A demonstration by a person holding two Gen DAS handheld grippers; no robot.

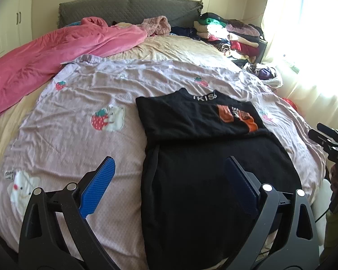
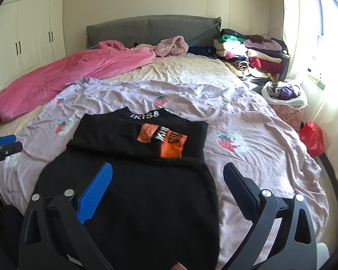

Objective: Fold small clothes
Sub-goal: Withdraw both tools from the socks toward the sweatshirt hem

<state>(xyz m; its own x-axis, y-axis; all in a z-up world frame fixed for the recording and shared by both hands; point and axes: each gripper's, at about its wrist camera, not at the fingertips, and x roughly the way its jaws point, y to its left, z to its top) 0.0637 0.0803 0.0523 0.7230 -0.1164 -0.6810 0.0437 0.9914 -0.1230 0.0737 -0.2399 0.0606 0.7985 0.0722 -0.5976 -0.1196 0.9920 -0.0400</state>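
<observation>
A black shirt (image 1: 202, 157) with an orange patch and white "IKISS" collar lettering lies on the pink strawberry-print sheet (image 1: 78, 103). Its sides are folded in over the chest. It also shows in the right wrist view (image 2: 133, 191). My left gripper (image 1: 169, 166) is open and empty, hovering over the shirt's near left edge. My right gripper (image 2: 169, 173) is open and empty above the shirt's near right edge. The right gripper also shows at the left wrist view's right edge (image 1: 326, 139). The left gripper shows at the right wrist view's left edge (image 2: 4, 145).
A pink blanket (image 2: 67, 74) lies along the bed's far left. Piles of folded clothes (image 2: 250, 54) sit at the far right by the grey headboard (image 2: 153, 28). A bag of clothes (image 2: 284, 93) and a red bag (image 2: 312, 138) sit beside the bed near the curtain.
</observation>
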